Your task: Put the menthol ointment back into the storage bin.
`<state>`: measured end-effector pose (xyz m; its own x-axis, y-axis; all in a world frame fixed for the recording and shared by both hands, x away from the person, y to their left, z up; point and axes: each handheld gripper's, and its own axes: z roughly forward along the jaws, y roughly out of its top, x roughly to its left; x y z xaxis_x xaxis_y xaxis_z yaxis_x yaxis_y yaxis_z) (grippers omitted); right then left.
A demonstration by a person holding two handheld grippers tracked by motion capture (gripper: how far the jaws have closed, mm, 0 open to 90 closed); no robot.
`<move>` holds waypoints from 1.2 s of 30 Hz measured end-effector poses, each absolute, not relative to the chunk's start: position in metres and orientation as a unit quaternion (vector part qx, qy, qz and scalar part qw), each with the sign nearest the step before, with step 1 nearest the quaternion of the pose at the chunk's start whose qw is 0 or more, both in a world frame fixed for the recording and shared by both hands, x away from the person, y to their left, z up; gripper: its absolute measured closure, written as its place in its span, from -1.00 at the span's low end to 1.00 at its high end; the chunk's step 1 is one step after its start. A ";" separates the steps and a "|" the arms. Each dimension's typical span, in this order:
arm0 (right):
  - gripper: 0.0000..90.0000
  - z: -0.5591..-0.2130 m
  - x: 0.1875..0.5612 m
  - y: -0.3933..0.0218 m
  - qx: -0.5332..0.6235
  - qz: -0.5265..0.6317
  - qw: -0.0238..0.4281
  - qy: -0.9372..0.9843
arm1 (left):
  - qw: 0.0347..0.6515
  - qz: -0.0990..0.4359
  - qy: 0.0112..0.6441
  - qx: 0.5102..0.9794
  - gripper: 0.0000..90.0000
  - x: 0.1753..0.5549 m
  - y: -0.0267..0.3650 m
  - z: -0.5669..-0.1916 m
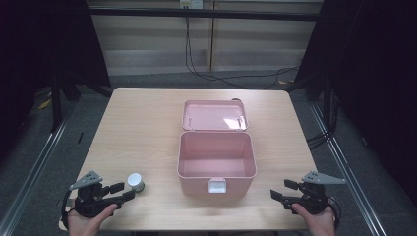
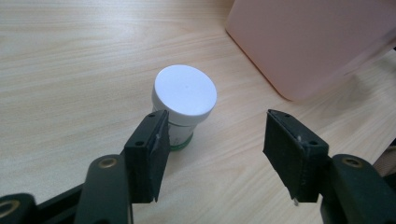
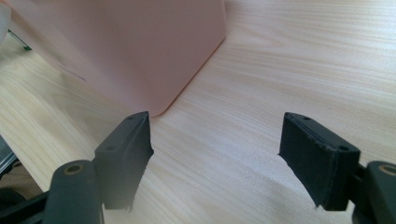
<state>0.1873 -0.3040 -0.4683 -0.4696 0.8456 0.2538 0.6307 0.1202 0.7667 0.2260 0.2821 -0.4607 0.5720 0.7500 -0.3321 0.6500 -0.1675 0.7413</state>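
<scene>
The left gripper (image 1: 123, 191) sits low at the table's near left corner, held in a hand (image 1: 86, 221), jaws apart with nothing between the pads. In the left gripper view one jaw overlaps the lower side of the jar (image 2: 184, 105), hiding part of its label; whether it touches the jar cannot be told. The jar stands upright just beyond the jaws, near the table's (image 1: 137, 123) front edge, left of the box (image 1: 216, 167) and clear of it.

The right gripper (image 1: 281, 189) rests at the near right corner in the other hand (image 1: 317, 221), jaws also apart over bare wood. In the right gripper view the box wall is cut off at the top and left, and a blurred object at the far left cannot be made out.

The box is pink, open, its inside bare, with a pale latch on the front wall. Its lid (image 1: 215, 115) lies back flat towards the far edge. A small dark thing behind the lid's far right corner is mostly hidden.

The jar is small and round, with a flat white cap wider than the body, a pale label and a green band at the base; the print is too small to read
</scene>
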 end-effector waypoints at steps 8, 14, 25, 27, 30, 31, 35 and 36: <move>-0.44 -0.468 0.187 -0.302 0.497 0.432 0.121 0.743 | 0.461 0.056 0.457 0.759 -0.08 0.224 0.284 -0.458; -0.44 -0.468 0.187 -0.301 0.496 0.430 0.120 0.745 | 0.432 0.084 0.446 0.779 0.05 0.222 0.281 -0.448; -0.44 -0.468 0.189 -0.299 0.488 0.431 0.116 0.750 | 0.372 0.115 0.447 0.805 0.03 0.234 0.275 -0.433; -0.44 -0.468 0.189 -0.299 0.489 0.431 0.115 0.750 | 0.365 0.111 0.446 0.810 -0.02 0.240 0.275 -0.425; -0.44 -0.468 0.190 -0.298 0.487 0.430 0.113 0.752 | 0.348 0.098 0.441 0.822 -0.05 0.248 0.272 -0.420; -0.44 -0.469 0.190 -0.298 0.486 0.430 0.113 0.752 | 0.348 0.098 0.441 0.822 -0.06 0.248 0.272 -0.420; -0.44 -0.469 0.191 -0.297 0.488 0.430 0.111 0.752 | 0.316 0.085 0.432 0.841 -0.11 0.259 0.268 -0.416; -0.44 -0.469 0.191 -0.297 0.488 0.430 0.111 0.752 | 0.310 0.080 0.429 0.845 -0.11 0.262 0.267 -0.415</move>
